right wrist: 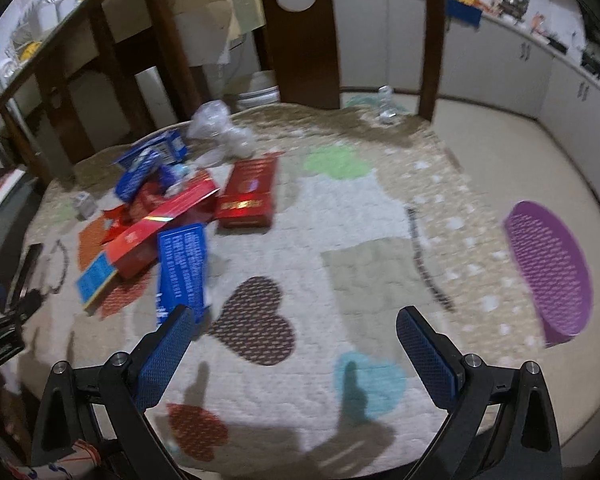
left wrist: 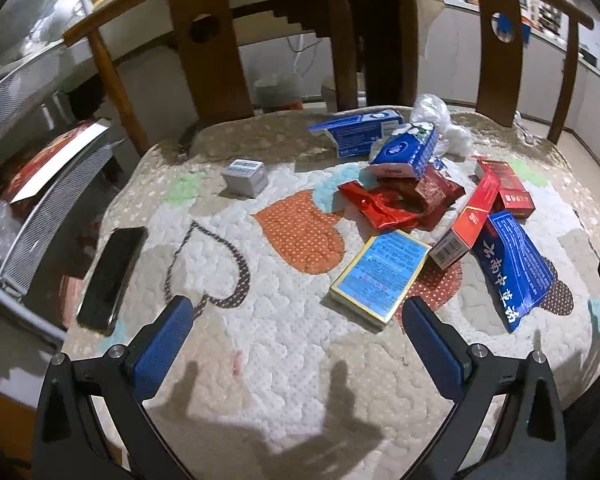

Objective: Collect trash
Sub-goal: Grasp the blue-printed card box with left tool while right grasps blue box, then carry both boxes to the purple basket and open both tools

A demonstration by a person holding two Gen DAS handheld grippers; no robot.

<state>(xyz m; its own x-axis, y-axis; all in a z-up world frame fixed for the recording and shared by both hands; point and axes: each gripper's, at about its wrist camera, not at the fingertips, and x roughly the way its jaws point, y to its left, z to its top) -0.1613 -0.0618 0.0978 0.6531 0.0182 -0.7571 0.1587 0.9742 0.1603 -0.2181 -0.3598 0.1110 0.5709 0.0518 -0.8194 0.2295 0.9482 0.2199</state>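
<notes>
A pile of trash lies on the quilted seat cushion [left wrist: 284,344]: a flat blue-and-gold box [left wrist: 381,274], a long red carton [left wrist: 466,224], a blue pouch with white script [left wrist: 512,268], a crumpled red wrapper [left wrist: 380,208], a blue tissue pack [left wrist: 406,152], a torn blue box [left wrist: 356,128] and a clear plastic bag [left wrist: 440,120]. My left gripper [left wrist: 296,312] hovers open just in front of the blue-and-gold box. The right gripper [right wrist: 296,322] is open too, with the blue pouch [right wrist: 182,268] by its left finger. A red box [right wrist: 250,194] lies farther back.
A black phone [left wrist: 112,276] lies at the cushion's left edge and a small grey box [left wrist: 245,176] behind it. Wooden chair-back slats [left wrist: 212,52] rise behind the pile. A mesh basket [left wrist: 56,208] stands at left. A purple disc [right wrist: 550,266] rests at right.
</notes>
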